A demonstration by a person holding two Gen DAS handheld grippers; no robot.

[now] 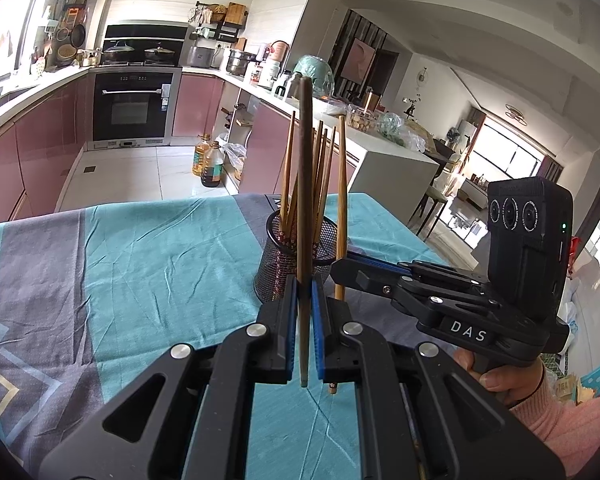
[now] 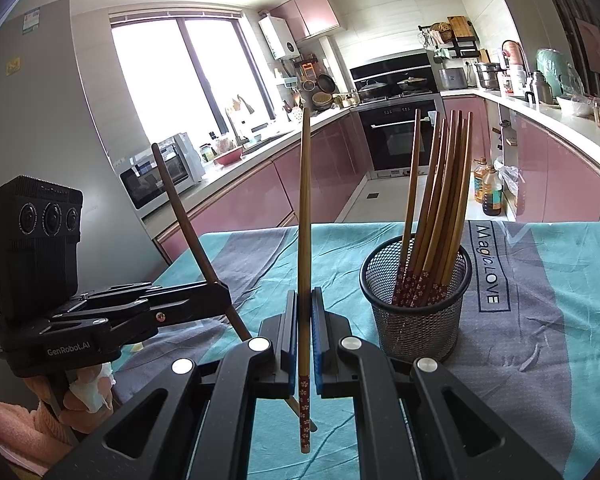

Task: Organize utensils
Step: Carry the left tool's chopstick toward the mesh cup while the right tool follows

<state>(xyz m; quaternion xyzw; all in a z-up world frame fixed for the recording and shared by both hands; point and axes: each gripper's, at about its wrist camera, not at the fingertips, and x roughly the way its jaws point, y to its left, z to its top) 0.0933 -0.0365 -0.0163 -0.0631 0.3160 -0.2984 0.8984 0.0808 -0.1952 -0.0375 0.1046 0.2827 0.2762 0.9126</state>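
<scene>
Right wrist view: "Magic.LOVE" on tablecloth [image 2: 540,300], "GenRobot.AI" on left gripper [image 2: 220,292]; both grippers' jaws tight on upright chopsticks.

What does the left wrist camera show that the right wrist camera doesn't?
Only the left wrist view shows the dining area with bright windows and the right hand-held gripper from outside. Only the right wrist view shows the kitchen window, the microwave and the left hand-held gripper from outside. Both show the mesh cup of chopsticks, the teal tablecloth, the oven, and one chopstick clamped upright in each gripper.
</scene>
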